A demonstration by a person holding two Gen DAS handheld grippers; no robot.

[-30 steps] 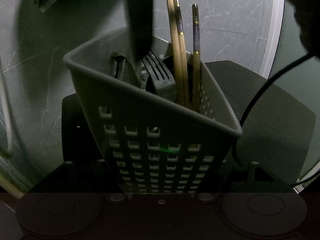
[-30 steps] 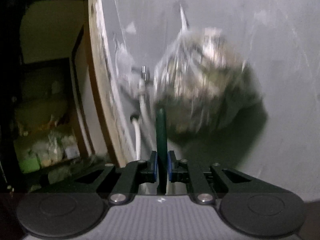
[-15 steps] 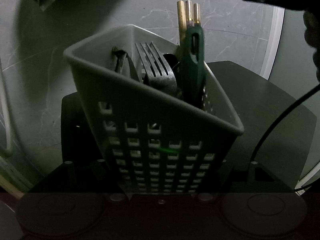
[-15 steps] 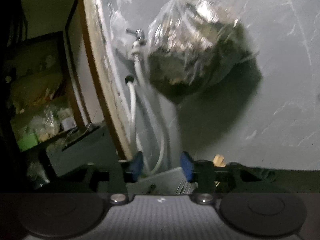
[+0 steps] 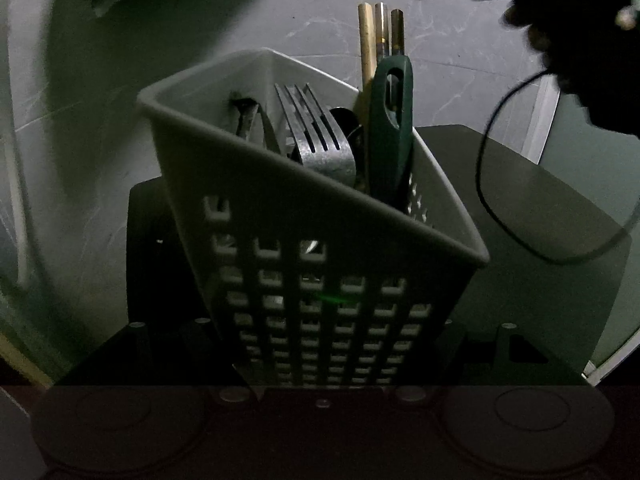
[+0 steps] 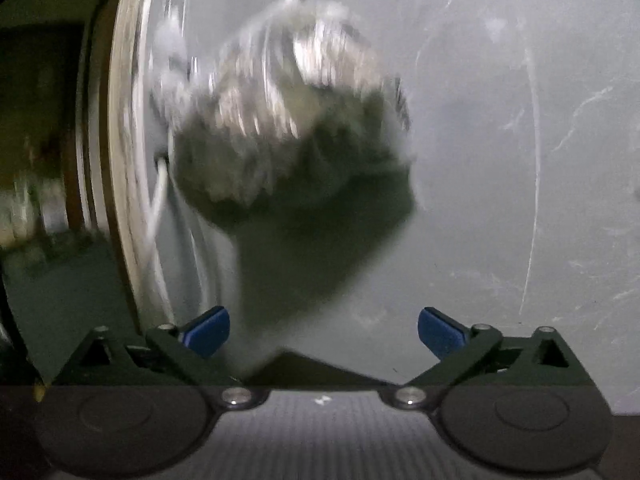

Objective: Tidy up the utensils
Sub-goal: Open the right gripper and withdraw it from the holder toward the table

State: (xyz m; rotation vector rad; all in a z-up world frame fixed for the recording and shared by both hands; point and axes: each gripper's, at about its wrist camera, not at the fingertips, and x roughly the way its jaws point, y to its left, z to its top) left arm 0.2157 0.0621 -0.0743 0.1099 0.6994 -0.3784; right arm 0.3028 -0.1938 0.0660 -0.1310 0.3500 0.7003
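Utensils, held in one perforated grey caddy (image 5: 304, 216), which stands tilted on a dark worktop (image 5: 532, 200) close to a marbled wall.

Contents as they show above the rim:
- green-handled utensil (image 5: 390, 128), handle up with its hanging slot at the top, at the right end of the caddy; working end hidden inside.
- metal fork (image 5: 316, 136), tines up, near the middle.
- chopsticks (image 5: 380, 36), at least three, upright behind the green handle and rising well above the rim.
- dark metal piece (image 5: 248, 120) at the left end, and a rounded dark bowl, perhaps a spoon, behind the fork; neither can be identified for certain.

Left hand-held gripper (image 5: 320, 376): its fingers are lost in shadow under the caddy's base. Clenched to its narrowest, and judged to be clamped on the lower part of the caddy, steadying it.

Right hand-held gripper (image 6: 322, 332): jaws have just been opening and now stand wide apart, blue pads (image 6: 208, 332) bare, nothing between them. It faces a blurred plastic bag (image 6: 288, 120) hanging on the wall, and also shows at the top right of the left view, above and apart from the caddy.

Progress, as a judgement: the green-handled item is lodged and released. No loose utensil shows on the visible worktop, so what remains cannot be told.
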